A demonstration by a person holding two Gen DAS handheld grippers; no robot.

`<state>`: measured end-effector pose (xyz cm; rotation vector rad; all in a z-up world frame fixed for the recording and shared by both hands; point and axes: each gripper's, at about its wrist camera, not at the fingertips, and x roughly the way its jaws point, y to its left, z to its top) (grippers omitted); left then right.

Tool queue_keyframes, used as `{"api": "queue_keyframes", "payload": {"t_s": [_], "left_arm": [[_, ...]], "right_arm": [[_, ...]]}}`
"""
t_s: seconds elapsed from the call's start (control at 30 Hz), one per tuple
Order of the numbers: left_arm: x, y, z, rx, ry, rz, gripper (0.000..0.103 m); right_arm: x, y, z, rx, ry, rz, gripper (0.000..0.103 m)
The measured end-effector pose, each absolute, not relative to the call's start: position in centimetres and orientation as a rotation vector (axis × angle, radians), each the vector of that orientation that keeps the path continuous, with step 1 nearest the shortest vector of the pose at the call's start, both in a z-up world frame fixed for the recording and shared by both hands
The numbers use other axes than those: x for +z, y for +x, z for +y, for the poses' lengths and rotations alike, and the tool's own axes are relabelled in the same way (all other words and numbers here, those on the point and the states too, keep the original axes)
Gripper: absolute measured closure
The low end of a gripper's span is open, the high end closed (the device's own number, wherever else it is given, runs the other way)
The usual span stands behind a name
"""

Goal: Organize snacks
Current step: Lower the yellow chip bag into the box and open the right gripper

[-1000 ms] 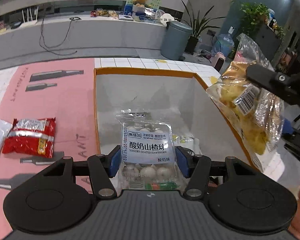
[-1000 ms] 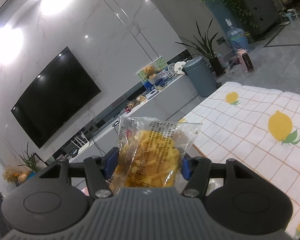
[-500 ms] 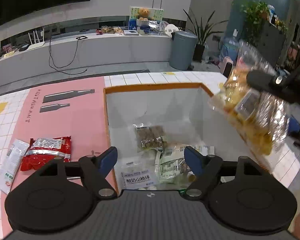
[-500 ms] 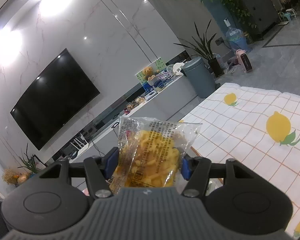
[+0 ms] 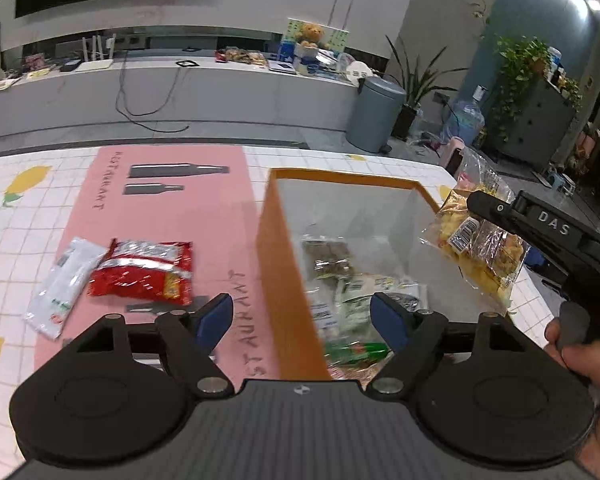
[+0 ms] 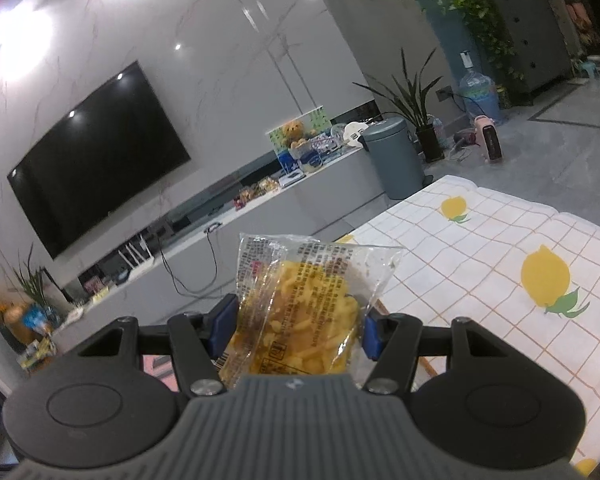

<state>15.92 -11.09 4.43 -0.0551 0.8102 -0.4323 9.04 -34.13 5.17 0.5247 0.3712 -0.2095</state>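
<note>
My left gripper [image 5: 302, 318] is open and empty, above the near left wall of the orange-rimmed box [image 5: 276, 240]. Several snack packets [image 5: 352, 300] lie on the box floor. My right gripper [image 6: 296, 326] is shut on a clear bag of yellow snack pieces [image 6: 300, 316]. In the left wrist view that bag [image 5: 476, 248] hangs over the box's right rim, held by the right gripper [image 5: 496, 210]. A red snack packet [image 5: 144, 272] and a white packet [image 5: 66, 280] lie on the pink mat [image 5: 164, 216] left of the box.
The table has a white lemon-print cloth [image 6: 500, 248]. Beyond it are a long grey counter [image 5: 180, 88] with clutter, a grey bin [image 5: 376, 114], potted plants and a wall TV [image 6: 96, 156].
My left gripper opened and dropped the yogurt hawthorn packet into the box, then drew back and to the left. The right gripper still holds the yellow bag, now lower by the box's right rim.
</note>
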Motion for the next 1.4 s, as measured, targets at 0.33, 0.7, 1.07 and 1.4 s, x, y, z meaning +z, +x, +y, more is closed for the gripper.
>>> {"api": "queue_keyframes", "payload": {"t_s": [0.33, 0.7, 1.07, 1.4], "left_arm": [[1.2, 16.2, -8.4, -0.41, 0.023, 0.788, 0.007], [-0.3, 18.0, -5.4, -0.327, -0.044, 0.83, 0.007], [-1.4, 19.4, -4.5, -0.275, -0.087, 0.876, 0.007], [-2.4, 19.2, -5.6, -0.31, -0.075, 0.923, 0.007]], "right_arm": [[3.4, 11.5, -30.6, -0.146, 0.315, 0.497, 0.044], [2.6, 15.9, -31.2, -0.172, 0.211, 0.643, 0.044], [1.7, 21.4, -32.7, -0.177, 0.138, 0.73, 0.044], [-0.7, 24.6, -32.0, -0.191, 0.031, 0.848, 0.041]]}}
